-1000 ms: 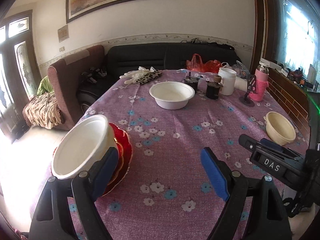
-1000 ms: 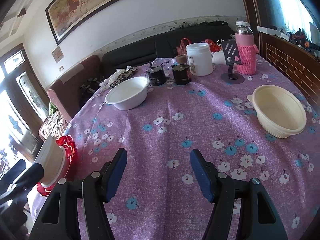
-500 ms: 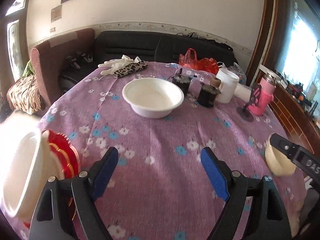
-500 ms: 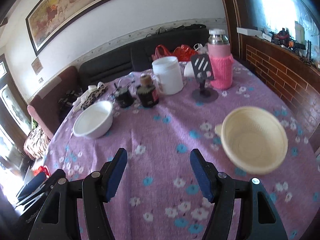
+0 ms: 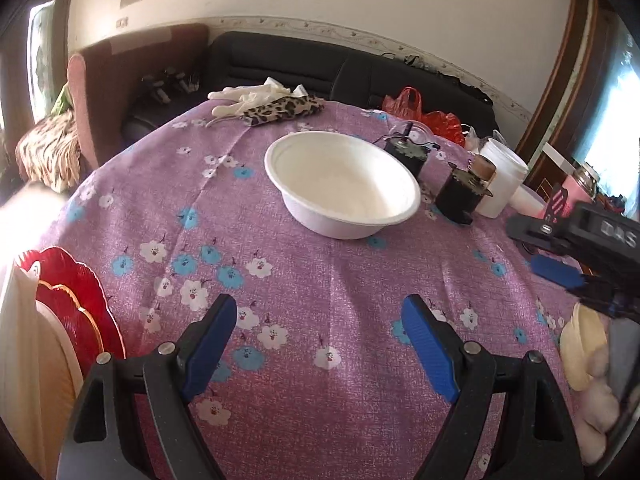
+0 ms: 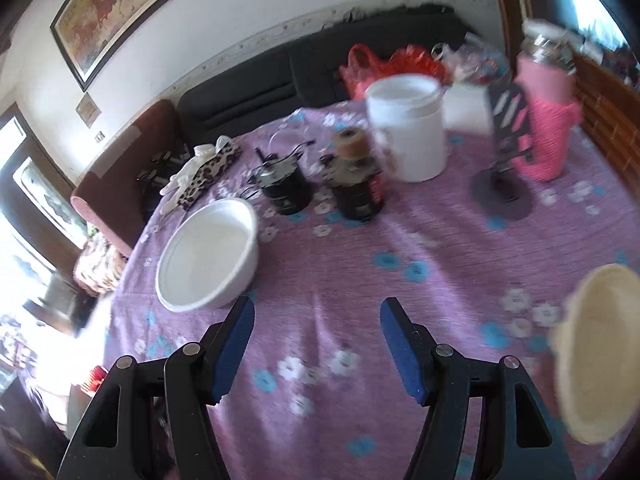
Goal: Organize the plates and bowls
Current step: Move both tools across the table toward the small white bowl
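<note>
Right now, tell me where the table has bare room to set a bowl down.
Free: the cloth between the white bowl and the open left gripper, bordered left by the red plates. Crowded: the far right, around the black jars and white tub.

We see big bowl point(image 5: 342, 184) mid-table; jars point(image 5: 460, 196) just right of it, gloves point(image 5: 248, 96) behind, stacked plates point(image 5: 76, 304) near-left, small bowl point(image 6: 596, 352) near-right.

Cut off and blurred

The red plates point(image 5: 76, 304) and a white bowl point(image 5: 24, 360) run off the frame's left edge; the cream bowl point(image 6: 596, 356) at lower right is smeared, as are the pink bottle point(image 6: 548, 120) and white jar point(image 6: 408, 128).
</note>
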The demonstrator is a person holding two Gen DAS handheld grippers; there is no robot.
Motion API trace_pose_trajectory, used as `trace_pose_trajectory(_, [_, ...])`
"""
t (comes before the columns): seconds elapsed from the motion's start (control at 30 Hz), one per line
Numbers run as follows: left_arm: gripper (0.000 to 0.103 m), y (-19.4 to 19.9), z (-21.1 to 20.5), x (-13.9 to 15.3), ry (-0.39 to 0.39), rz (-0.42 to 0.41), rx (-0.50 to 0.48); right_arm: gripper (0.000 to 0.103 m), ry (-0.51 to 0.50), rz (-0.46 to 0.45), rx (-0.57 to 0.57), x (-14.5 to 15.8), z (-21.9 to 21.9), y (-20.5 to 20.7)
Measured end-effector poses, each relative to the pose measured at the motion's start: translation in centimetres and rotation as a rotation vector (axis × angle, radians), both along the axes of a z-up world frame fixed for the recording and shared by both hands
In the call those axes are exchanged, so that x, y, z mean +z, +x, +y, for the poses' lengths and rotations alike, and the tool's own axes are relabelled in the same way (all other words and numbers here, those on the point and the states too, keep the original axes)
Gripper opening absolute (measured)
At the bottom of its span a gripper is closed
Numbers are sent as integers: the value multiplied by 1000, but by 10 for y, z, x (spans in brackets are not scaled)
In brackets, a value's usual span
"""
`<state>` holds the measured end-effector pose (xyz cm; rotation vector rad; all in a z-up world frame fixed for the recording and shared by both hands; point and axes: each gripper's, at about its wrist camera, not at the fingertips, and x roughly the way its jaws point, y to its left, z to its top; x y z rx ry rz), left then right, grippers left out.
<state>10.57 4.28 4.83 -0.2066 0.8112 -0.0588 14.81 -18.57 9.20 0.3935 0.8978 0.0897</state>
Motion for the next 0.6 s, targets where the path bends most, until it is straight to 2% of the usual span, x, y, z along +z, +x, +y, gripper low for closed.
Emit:
trace_pose_trajectory(0.1, [84,4,8,1,-34,-4,11,70,91,47,12,-15,8,29])
trace_pose_trajectory(0.2, [84,12,16,1,-57,11,28,70,130,86,23,-23,19,52])
trace_pose_trajectory(0.33, [84,14,28,8,-82,-1,71,70,110,104,38,-25,32,71])
trace_pose_trajectory(0.5, [84,17,24,15,-55,-11,90,70,87,98,78,-20,38,69])
trace_pose_trajectory(0.6, [84,36,28,24,-91,32,107,70,64,99,99,-18,38,73])
